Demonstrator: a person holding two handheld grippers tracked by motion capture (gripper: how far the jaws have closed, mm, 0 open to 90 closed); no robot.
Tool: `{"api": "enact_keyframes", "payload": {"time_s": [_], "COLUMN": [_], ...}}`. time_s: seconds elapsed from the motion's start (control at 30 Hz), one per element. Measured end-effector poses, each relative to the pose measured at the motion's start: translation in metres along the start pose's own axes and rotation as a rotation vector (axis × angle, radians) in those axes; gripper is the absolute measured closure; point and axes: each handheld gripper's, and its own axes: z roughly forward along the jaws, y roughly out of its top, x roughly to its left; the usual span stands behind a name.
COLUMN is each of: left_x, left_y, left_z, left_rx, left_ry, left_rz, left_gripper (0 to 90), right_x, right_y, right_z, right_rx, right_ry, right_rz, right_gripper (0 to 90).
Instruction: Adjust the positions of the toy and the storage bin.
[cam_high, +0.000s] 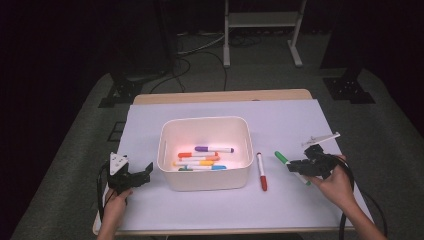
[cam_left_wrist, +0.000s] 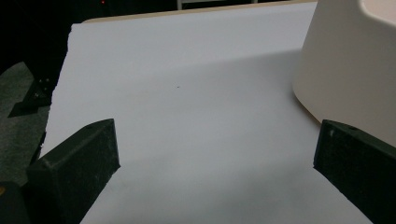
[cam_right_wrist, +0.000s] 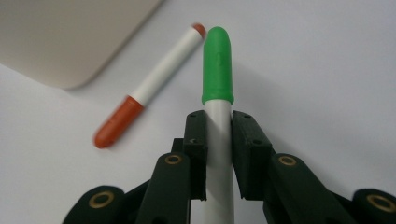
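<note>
Presently: right gripper (cam_high: 298, 166) at the near right of the table, jaws clamped on the white barrel of a green-capped marker (cam_high: 282, 158). Right gripper view confirms it: both black jaws press the barrel just below the green cap (cam_right_wrist: 217, 65), cap pointing away from the hand. High view shows the cap end aimed toward the far left, the other end of the marker poking out near the person's right hand (cam_high: 337, 184).

Red-capped marker (cam_high: 261, 171) lies flat on the white sheet (cam_high: 280, 120), between the bin and the green marker, apart from both. Same marker in the right gripper view, blurred, red cap nearest the camera.

White bin (cam_high: 204, 152) sits at the middle of the sheet. Inside, several markers on the floor of it: purple (cam_high: 214, 149), orange, yellow, blue among them; exact count hard to tell in the glare.

Left gripper (cam_high: 134, 178) low at the near left, just beside the bin's left wall, jaws spread wide apart, nothing between them. Left gripper view: bare sheet between the jaws, bin wall (cam_left_wrist: 350, 70) at right.
</note>
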Motion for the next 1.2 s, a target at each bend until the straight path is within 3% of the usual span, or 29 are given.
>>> {"api": "enact_keyframes", "payload": {"time_s": [0.4, 0.63, 0.93, 1.2], "left_x": [0.0, 0.0, 0.0, 0.0], "left_y": [0.0, 0.0, 0.0, 0.0], "left_z": [0.0, 0.0, 0.0, 0.0], "left_rx": [-0.003, 0.0, -0.006, -0.007], "left_ry": [0.0, -0.002, -0.003, -0.004], "left_rz": [0.0, 0.0, -0.003, -0.004], "left_gripper": [0.0, 0.0, 0.0, 0.0], "right_x": [0.026, 0.049, 0.08, 0.107], "right_y": [0.044, 0.081, 0.117, 0.138], "right_z": [-0.04, -0.063, -0.069, -0.06], "right_rx": [-0.063, -0.103, -0.118, -0.108], "right_ry": [0.058, 0.113, 0.172, 0.236], "right_rz": [-0.054, -0.108, -0.184, -0.251], "right_gripper": [75.8, 75.8, 75.8, 75.8]}}
